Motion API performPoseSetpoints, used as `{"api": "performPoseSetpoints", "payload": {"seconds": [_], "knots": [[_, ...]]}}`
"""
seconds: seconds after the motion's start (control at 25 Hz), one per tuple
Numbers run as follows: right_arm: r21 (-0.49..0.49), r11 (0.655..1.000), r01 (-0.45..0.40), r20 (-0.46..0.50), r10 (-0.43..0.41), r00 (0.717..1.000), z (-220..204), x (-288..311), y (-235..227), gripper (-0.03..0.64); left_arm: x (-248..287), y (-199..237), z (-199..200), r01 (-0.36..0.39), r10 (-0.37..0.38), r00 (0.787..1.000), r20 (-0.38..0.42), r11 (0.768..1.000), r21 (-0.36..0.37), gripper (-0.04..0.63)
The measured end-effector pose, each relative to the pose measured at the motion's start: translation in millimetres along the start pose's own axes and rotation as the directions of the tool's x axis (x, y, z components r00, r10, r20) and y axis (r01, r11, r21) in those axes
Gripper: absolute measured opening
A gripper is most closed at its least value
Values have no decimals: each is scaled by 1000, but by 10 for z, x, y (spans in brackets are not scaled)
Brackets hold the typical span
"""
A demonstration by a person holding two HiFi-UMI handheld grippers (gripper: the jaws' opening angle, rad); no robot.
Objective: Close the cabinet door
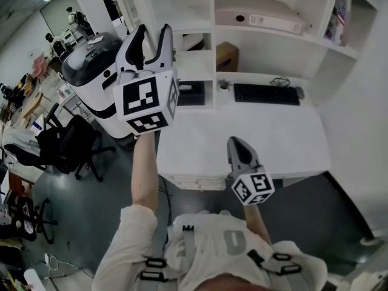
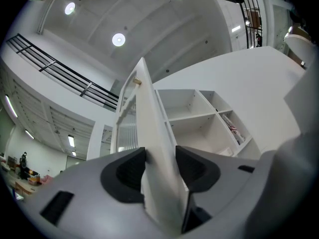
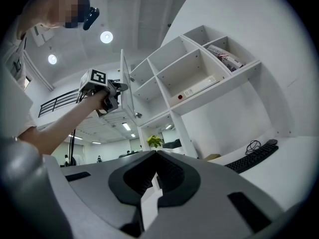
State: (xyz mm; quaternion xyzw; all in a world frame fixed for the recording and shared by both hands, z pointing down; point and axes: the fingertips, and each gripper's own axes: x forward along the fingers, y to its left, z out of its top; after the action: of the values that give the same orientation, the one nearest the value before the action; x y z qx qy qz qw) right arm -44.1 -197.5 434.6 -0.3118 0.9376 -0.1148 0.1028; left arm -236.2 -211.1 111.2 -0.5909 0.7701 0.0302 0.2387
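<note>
Your left gripper: jaws wide, pads on both faces of cabinet door, holding its free edge. Door runs straight ahead from jaws, swung out from shelf unit right of jaws. It stands open; closing swing left to do. Right gripper: jaws narrow, nothing between. Writing: binder label too small to read; marker cube shows patterns only.

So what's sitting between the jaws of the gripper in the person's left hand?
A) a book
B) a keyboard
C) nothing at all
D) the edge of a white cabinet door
D: in the left gripper view, the edge of the open white cabinet door runs up between the two dark pads of the left gripper, with the shelves behind it.
</note>
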Motion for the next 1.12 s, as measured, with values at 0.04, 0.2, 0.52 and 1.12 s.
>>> {"api": "performPoseSetpoints", "payload": {"seconds": [0.04, 0.2, 0.52, 1.12], "knots": [[2, 1000, 10, 2, -10, 1000, 0, -16, -25, 5, 28, -35, -5, 4, -4, 1000, 1, 1000, 8, 187], [-2, 999, 38, 10, -38, 999, 20, -74, -85, 5, 170, -170, -37, 14, -14, 1000, -2, 999, 48, 198], [-15, 991, 131, 33, -131, 991, 121, -286, -340, 3, 411, -341, -86, -37, 36, 999, 22, 997, 65, 204], [-22, 969, 246, 54, -244, 968, 241, -521, -683, 5, 857, -657, -206, 4, -6, 1000, 13, 994, 105, 210]]}}
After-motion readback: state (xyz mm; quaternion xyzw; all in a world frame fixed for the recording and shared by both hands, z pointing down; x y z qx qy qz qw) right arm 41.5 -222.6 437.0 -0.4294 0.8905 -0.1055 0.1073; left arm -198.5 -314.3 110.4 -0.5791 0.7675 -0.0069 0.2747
